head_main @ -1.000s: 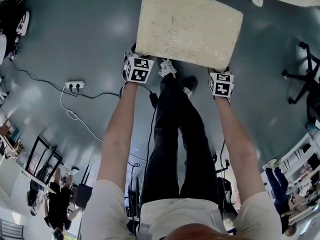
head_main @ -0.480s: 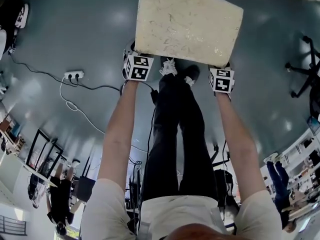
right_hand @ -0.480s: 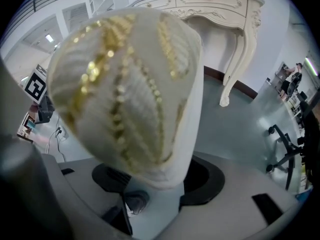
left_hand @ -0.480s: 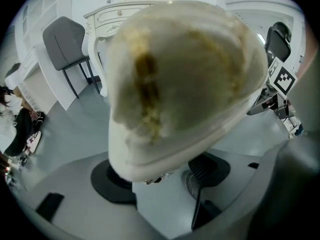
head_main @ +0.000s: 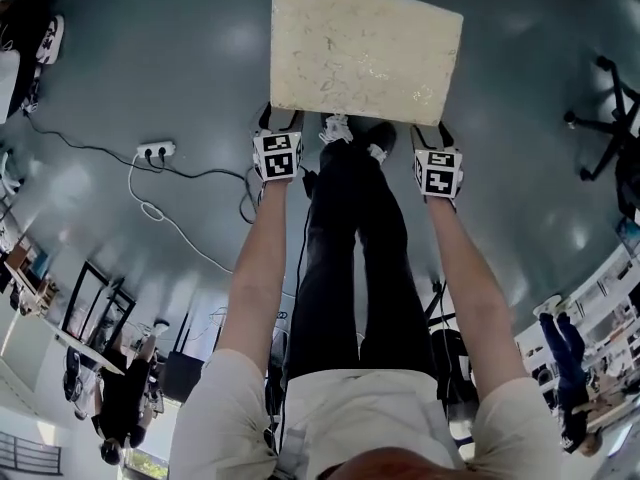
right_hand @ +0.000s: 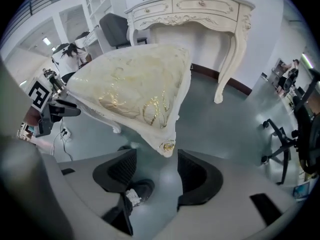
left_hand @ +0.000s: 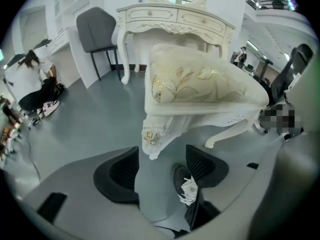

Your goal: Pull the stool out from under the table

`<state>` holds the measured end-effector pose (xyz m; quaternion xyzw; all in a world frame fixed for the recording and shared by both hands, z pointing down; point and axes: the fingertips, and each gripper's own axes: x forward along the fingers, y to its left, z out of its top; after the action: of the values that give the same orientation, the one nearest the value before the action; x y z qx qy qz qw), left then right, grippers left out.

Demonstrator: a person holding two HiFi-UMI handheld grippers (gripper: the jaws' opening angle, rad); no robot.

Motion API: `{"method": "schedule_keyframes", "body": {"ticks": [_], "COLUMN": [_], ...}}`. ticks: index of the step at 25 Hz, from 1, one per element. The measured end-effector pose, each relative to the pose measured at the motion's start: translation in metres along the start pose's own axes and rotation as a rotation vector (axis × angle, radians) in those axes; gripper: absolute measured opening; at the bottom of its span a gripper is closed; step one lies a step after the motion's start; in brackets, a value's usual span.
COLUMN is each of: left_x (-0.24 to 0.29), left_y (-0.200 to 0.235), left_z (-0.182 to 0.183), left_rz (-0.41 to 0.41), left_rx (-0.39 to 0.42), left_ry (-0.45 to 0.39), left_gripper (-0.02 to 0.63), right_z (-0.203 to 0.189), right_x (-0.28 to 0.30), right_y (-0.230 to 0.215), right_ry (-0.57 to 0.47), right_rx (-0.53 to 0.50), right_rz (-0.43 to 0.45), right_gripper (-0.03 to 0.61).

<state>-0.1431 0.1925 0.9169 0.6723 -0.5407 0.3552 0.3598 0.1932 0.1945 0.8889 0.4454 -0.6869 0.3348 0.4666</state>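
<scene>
Left gripper (left_hand: 161, 159): jaws apart, having just closed slightly, with a corner of the cream cushioned, white-framed stool (head_main: 365, 53) at their tips, unpressed. The stool stands on the grey floor (head_main: 150, 58), clear of the ornate cream table (left_hand: 175, 19). Right gripper (right_hand: 156, 164): jaws apart at the stool's other near corner.

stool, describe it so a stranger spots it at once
Find the carved cream dressing table at the back. The stool is out in front of it. Its padded cream seat with gold flowers differs from the plain grey chair.

A white power strip (head_main: 155, 150) lies on the floor (head_main: 150, 48); a grey chair (left_hand: 97, 29) stands by the wall
</scene>
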Motion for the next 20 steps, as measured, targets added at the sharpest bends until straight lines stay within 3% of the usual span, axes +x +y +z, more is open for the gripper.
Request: {"method": "schedule_keyframes", "body": {"ticks": [4, 11, 16, 20], "left_x": [-0.042, -0.113, -0.166, -0.200], "left_y": [-0.010, -0.034, -0.057, -0.060], "left_z": [-0.013, 0.001, 0.043, 0.107], "left_rz": [0.019, 0.001, -0.002, -0.023], "left_rx": [-0.083, -0.084, -0.072, -0.034], "left_ry": [0.026, 0.051, 0.014, -0.078], "left_gripper": [0.293, 0.278, 0.272, 0.272], "right_z": [-0.001, 0.024, 0.030, 0.055], "right_x": [-0.037, -0.114, -0.180, -0.219], "right_y": [0.002, 0.004, -0.010, -0.026], "right_ry": [0.001, -0.051, -0.096, -0.137], "right_rx": [0.031, 0.025, 0.061, 0.093], "right_rz": [0.003, 0.023, 0.012, -0.014], "right_gripper": [0.287, 0.287, 0.287, 0.287]}}
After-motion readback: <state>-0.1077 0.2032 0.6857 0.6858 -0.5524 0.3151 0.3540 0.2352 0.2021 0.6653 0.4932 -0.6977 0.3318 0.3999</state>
